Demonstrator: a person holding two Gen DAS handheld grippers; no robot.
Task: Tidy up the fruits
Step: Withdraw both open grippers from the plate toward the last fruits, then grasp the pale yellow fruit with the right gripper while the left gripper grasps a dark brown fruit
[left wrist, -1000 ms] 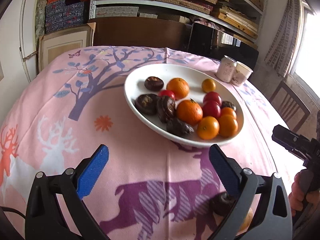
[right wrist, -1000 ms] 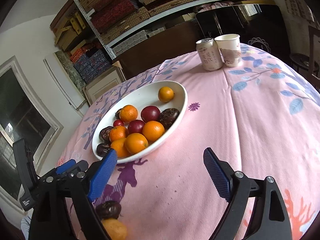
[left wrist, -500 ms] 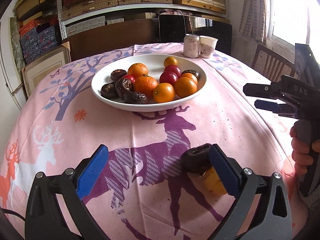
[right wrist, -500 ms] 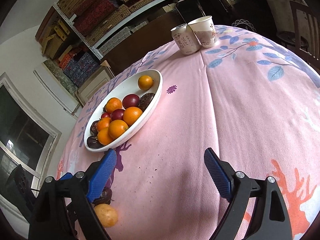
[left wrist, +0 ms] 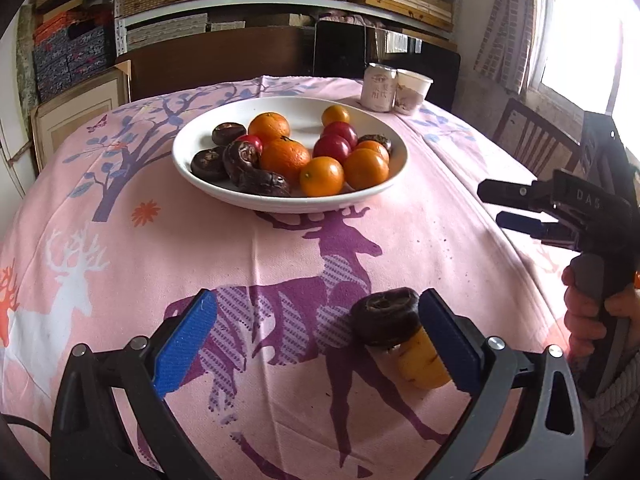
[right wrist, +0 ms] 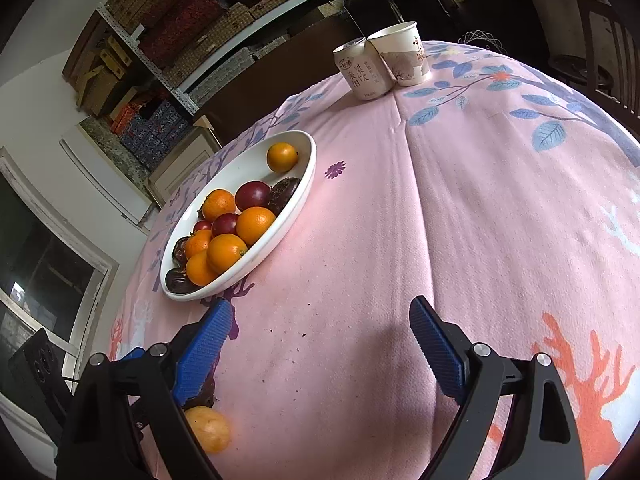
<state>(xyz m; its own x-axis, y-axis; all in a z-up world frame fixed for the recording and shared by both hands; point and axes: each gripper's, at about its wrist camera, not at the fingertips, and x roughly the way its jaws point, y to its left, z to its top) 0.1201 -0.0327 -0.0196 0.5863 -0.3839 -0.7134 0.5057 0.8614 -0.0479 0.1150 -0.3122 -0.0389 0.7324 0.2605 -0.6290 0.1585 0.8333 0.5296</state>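
A white bowl (left wrist: 208,178) (right wrist: 296,208) holds several oranges, red plums and dark wrinkled fruits. On the pink cloth near me lie a dark wrinkled fruit (left wrist: 386,316) and a yellow-orange fruit (left wrist: 420,362) (right wrist: 208,428). My left gripper (left wrist: 316,340) is open; the dark fruit sits just inside its right finger (left wrist: 448,340), the yellow fruit partly behind that finger. My right gripper (right wrist: 320,344) is open and empty over bare cloth, right of the two loose fruits. It also shows in the left wrist view (left wrist: 560,208).
A drink can (left wrist: 378,88) (right wrist: 362,70) and a paper cup (left wrist: 412,86) (right wrist: 404,54) stand at the table's far side. A wooden chair (left wrist: 532,140) is at the right. Shelves with boxes fill the back wall.
My left gripper has pulled back and turned right, bringing the two loose fruits up beside its right finger. My right gripper has moved forward and tilted; both stay open.
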